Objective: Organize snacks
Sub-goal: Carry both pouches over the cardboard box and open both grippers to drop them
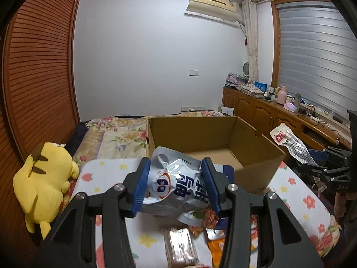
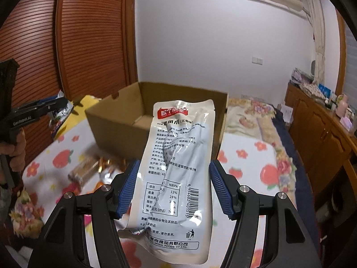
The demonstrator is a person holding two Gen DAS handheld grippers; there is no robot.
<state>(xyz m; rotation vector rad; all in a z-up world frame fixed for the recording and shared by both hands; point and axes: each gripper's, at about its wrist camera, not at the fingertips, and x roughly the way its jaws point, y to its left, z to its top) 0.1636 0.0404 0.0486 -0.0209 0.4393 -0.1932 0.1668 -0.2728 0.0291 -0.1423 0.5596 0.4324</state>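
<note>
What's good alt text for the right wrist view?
The right gripper holds a long white snack pouch upright between its blue pads, in front of an open cardboard box on a flower-print bedspread. At far left, the left gripper holds another packet; loose snacks lie blurred below.

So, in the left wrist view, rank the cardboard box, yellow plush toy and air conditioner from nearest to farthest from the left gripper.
From the left gripper:
1. Cardboard box, just ahead, slightly right.
2. Yellow plush toy, off to the left on the bed.
3. Air conditioner, high on the far wall.
</note>
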